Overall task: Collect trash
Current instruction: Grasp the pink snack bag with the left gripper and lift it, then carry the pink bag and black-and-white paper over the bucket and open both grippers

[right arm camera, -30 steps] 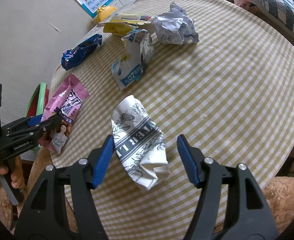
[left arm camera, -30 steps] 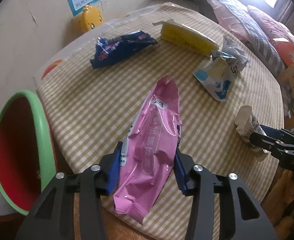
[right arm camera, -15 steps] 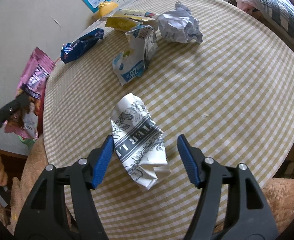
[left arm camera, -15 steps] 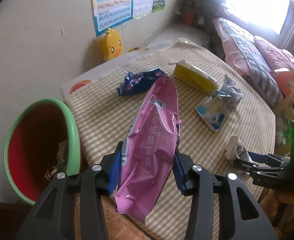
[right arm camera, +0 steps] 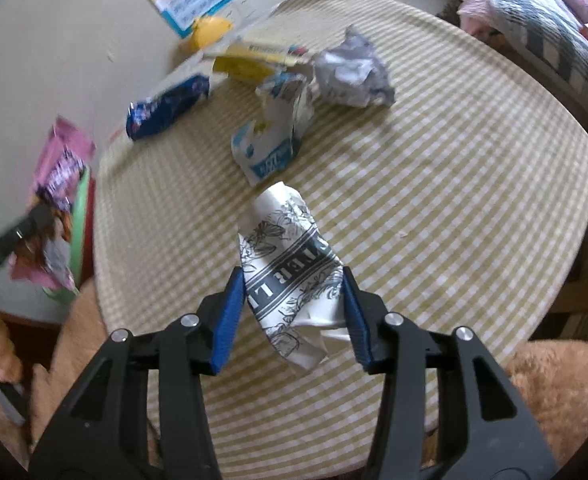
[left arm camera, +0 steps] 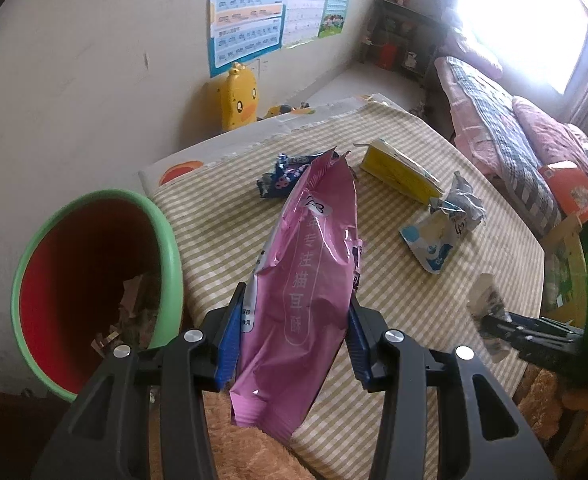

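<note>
Trash lies scattered over the round table (right arm camera: 454,184) with its checked cloth, and 2 pieces are already in a grip. The left gripper (left arm camera: 294,344) has its blue fingers (left arm camera: 229,340) pressed against both sides of a pink snack bag (left arm camera: 310,280), which stands up off the cloth, tilted, just beside the green-rimmed red bin (left arm camera: 93,280) (scraps show at the bin's bottom). The right gripper (right arm camera: 291,316) has just been closing, and its fingers (right arm camera: 227,316) now touch both flanks of a crumpled white paper cup with black print (right arm camera: 289,280), which sits on the cloth near the table's front edge. Farther back on the table rest a dark blue wrapper (right arm camera: 165,108), a yellow carton (right arm camera: 249,62), a torn white-and-blue pouch (right arm camera: 269,136) and a ball of grey crumpled paper (right arm camera: 354,72), the last 3 close together. In the right wrist view the pink bag is blurred at the left edge, over the bin's rim.
</note>
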Motion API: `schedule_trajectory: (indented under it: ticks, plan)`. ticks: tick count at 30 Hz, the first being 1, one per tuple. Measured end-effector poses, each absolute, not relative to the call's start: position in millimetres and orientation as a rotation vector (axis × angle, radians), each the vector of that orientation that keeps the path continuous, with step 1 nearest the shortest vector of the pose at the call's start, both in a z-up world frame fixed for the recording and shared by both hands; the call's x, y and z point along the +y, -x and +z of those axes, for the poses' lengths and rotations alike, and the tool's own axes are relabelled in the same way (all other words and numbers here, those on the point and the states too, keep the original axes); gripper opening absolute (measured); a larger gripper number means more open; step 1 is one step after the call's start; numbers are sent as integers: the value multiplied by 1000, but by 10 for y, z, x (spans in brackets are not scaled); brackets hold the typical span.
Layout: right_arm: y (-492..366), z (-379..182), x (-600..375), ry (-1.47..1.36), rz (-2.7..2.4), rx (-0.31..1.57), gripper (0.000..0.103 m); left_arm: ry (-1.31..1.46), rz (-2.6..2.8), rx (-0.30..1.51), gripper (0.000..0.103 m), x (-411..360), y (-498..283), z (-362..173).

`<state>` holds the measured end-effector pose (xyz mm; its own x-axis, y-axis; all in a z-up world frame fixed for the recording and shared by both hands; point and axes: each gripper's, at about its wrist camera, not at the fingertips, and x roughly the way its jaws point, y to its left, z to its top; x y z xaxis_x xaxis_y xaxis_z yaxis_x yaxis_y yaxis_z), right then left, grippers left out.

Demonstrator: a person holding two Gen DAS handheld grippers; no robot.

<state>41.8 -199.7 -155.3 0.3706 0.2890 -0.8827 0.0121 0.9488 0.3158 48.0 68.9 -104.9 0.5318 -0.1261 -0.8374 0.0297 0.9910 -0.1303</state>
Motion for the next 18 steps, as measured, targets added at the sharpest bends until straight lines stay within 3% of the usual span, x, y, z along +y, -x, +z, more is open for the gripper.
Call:
schedule_trajectory:
  ticks: [18]
  plan:
    - [-483,-1045,-1214,-266,310,1125,46,231,-7,973,42,1361,-345,-1069]
